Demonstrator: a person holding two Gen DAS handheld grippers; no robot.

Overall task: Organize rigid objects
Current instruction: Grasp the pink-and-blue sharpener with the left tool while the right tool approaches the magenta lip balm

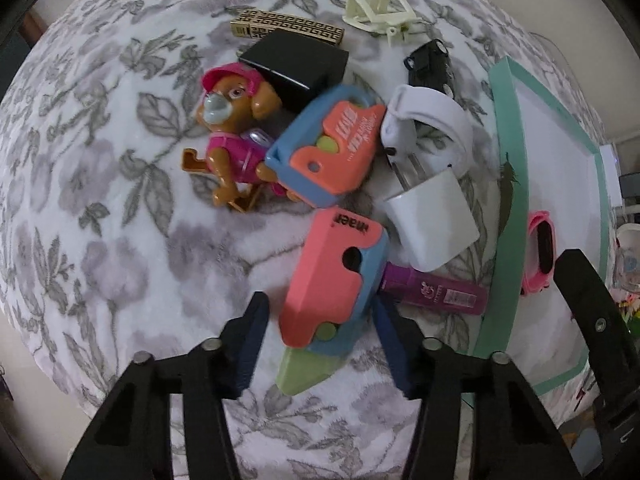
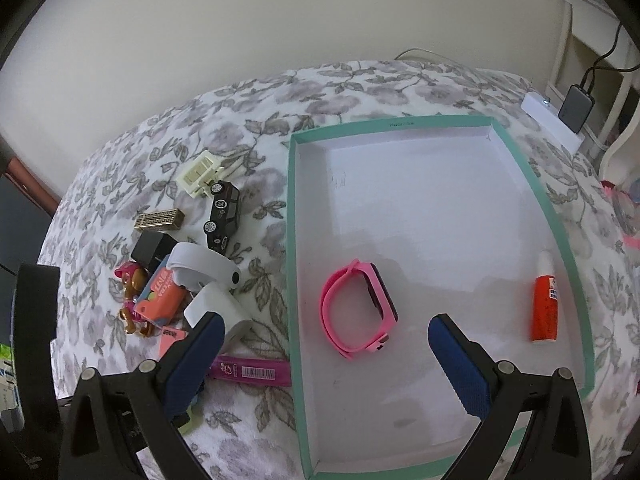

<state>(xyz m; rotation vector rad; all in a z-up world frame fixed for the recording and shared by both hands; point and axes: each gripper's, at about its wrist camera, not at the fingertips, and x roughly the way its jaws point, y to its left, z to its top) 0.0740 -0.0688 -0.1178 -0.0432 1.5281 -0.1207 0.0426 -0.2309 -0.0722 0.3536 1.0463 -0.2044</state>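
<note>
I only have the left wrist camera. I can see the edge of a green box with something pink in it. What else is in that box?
Observer: Besides the pink watch, the box holds an orange bottle with a white cap, lying near its right wall.
Operator: Is the right gripper holding anything?
Observer: No. The right gripper hangs over the box's near end with its jaws wide open and nothing between them.
Operator: The black toy car is half hidden for me. How is it lying?
Observer: The black toy car lies on its side, wheels facing left, just outside the box's left wall.
</note>
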